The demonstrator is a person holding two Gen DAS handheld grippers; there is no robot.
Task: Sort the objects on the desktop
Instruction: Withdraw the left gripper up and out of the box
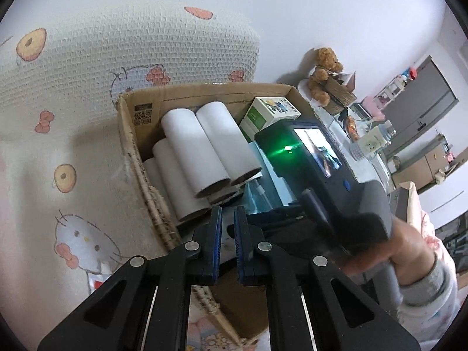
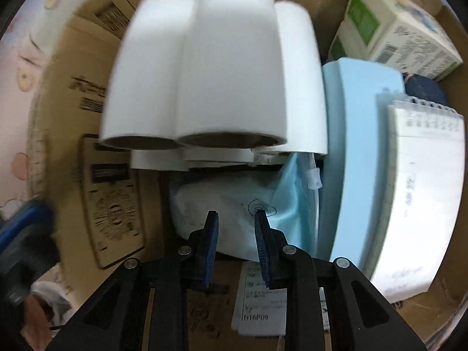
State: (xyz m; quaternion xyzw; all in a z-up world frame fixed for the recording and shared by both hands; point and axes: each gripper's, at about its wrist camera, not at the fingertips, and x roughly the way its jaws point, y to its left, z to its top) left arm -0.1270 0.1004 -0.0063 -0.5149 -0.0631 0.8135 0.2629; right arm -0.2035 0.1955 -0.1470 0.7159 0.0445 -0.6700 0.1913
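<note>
While its blue-padded jaws are standing almost pressed together with nothing between them, the left gripper [image 1: 228, 219] is hanging over the near rim of the cardboard box [image 1: 128, 134], its tips just short of the open ends of the white paper rolls [image 1: 190, 149]. Those rolls are lying stacked on their sides against the box's left wall, two on top and more beneath. Beyond them, at the box's far right corner, a green-and-white carton [image 1: 269, 112] is sitting. Right of the rolls, the other gripper's black body is reaching down into the box, a hand [image 1: 409, 251] in a pale sleeve wrapped round its handle.

Inside the box, the right gripper [image 2: 236, 219] is pointing steeply down, its jaws narrowly parted and pinching nothing. Directly beneath its tips a pale blue plastic pouch [image 2: 234, 204] is lying on the box floor; whether the tips are touching it cannot be told. The rolls are lying just beyond that pouch. A light blue case [image 2: 356, 146] is standing right of the pouch, with a spiral notebook [image 2: 424, 190] further right against the box's wall.
</note>
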